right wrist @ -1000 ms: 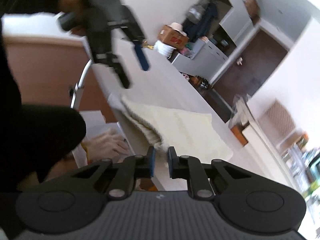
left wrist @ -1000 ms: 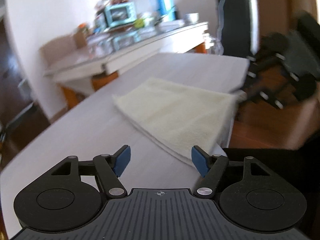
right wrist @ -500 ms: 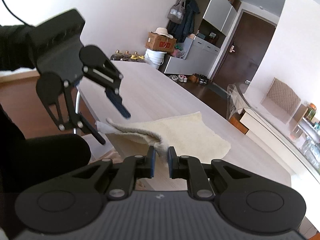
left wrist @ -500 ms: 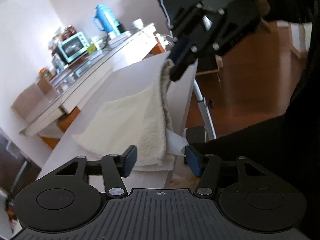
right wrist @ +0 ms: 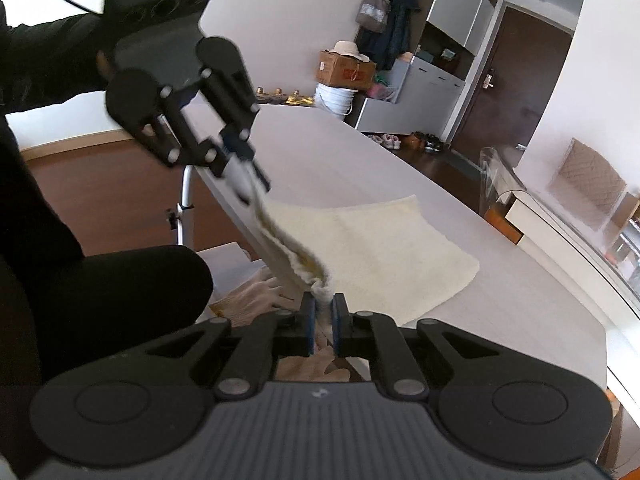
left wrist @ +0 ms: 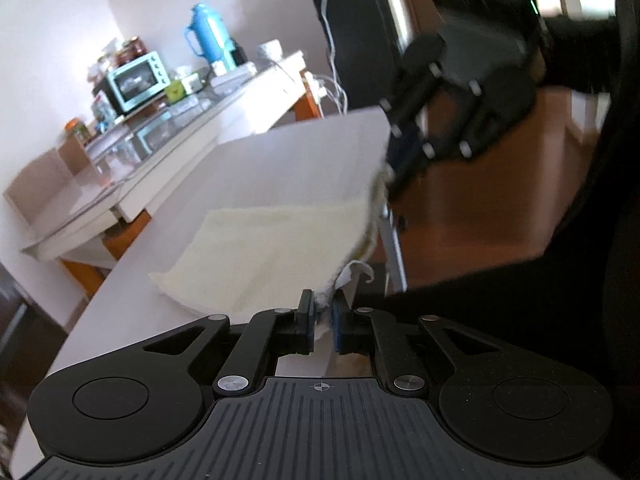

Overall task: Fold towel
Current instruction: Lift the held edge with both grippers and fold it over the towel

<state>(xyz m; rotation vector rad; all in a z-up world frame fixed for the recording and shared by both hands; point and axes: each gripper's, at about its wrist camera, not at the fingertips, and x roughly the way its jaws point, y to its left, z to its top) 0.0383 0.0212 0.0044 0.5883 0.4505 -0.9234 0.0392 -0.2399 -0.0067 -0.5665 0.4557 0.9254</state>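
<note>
A cream towel point(left wrist: 272, 248) lies folded on the white table point(left wrist: 296, 160) by its near edge; it also shows in the right wrist view point(right wrist: 372, 248). My left gripper point(left wrist: 322, 318) is shut on one near corner of the towel, beside its white label. My right gripper point(right wrist: 323, 322) is shut on the other near corner. Each gripper shows in the other's view: the right one point(left wrist: 390, 170) at the table edge, the left one point(right wrist: 246, 180) with the corner raised. The near edge of the towel hangs stretched between them, lifted off the table.
A side counter point(left wrist: 168, 120) with a teal oven point(left wrist: 134, 80) and a blue jug point(left wrist: 206, 38) stands beyond the table. A chair frame point(right wrist: 185, 208) stands by the table edge. Boxes and a bucket point(right wrist: 334, 98) stand at the far wall.
My left gripper has closed on the towel's near corner; it was open around it before. The right gripper stays shut on its corner, and the edge between them is now pulled taut.
</note>
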